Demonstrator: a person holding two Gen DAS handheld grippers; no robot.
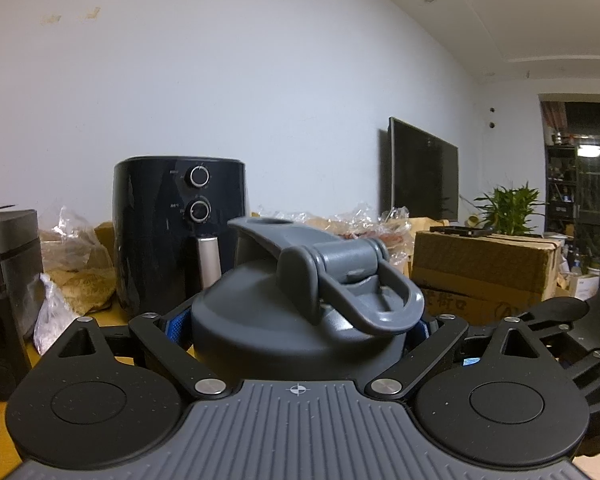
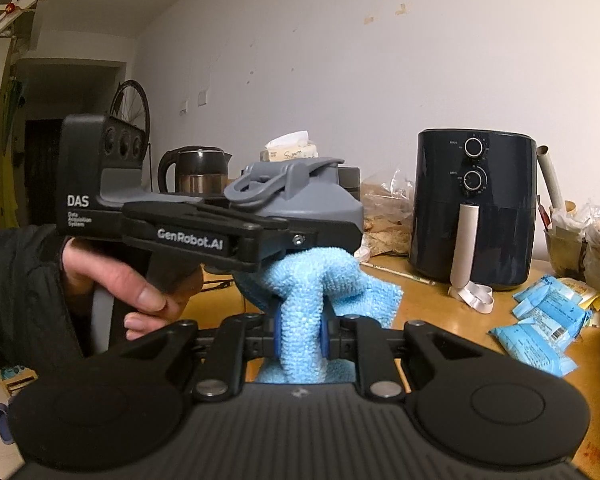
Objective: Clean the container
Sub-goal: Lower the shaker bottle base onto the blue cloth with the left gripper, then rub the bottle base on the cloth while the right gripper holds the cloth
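The container is a bottle with a grey flip-cap lid and a loop handle. My left gripper is shut on it just under the lid and holds it above the table. In the right wrist view the same container sits in the left gripper, held by a hand. My right gripper is shut on a light blue microfibre cloth, which presses against the container's body below the lid. The lower body is hidden behind the cloth.
A black air fryer stands on the wooden table at right, also in the left wrist view. Blue packets, plastic bags, a kettle, a tissue box and a cardboard box lie around.
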